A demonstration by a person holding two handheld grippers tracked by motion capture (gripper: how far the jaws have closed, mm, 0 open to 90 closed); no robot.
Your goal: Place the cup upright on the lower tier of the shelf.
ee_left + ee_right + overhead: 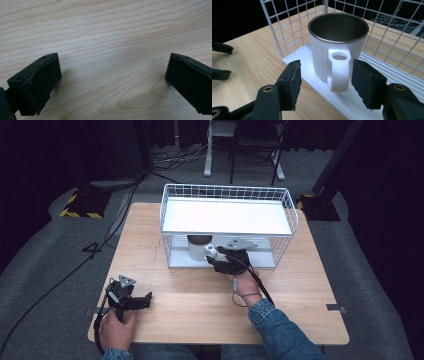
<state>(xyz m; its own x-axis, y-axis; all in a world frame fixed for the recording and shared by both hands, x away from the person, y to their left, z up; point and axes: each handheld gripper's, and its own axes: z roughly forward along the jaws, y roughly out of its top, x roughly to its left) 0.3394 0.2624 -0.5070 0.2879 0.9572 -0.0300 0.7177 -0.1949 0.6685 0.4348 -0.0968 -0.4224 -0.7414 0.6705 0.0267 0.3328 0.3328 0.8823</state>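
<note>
The right tongs (325,82) stand open, their two black jaws set either side of the white handle (340,71) of a mug (337,47) without touching it; a gap shows on each side. That straddle looks deliberate: the handle is the one part narrow enough to be pinched, and it points toward the near edge, straight at the approaching hand. In the high view the right tongs (220,257) sit at the near lip of the rack's lower shelf, with the hand (244,282) and denim sleeve trailing back toward the near edge of the tabletop.

The mug (199,247) stands upright on the white lower shelf of a wire rack (227,192), toward its left end, under the white upper shelf. Its inside is dark and metallic, and nothing can be seen in it. The rack's open near side is what lets the tongs reach in level rather than from above, where the upper shelf blocks the way.

The left tongs (131,300) rest low on the tabletop (310,285) at the near left corner, well apart from the rack. In their own view the left tongs (112,77) are spread wide over bare wood grain with nothing between the jaws, seemingly parked out of the way while the right hand works.

My reading is that the next move is to close on the handle; a grip too low on it could let the mug tip.
</note>
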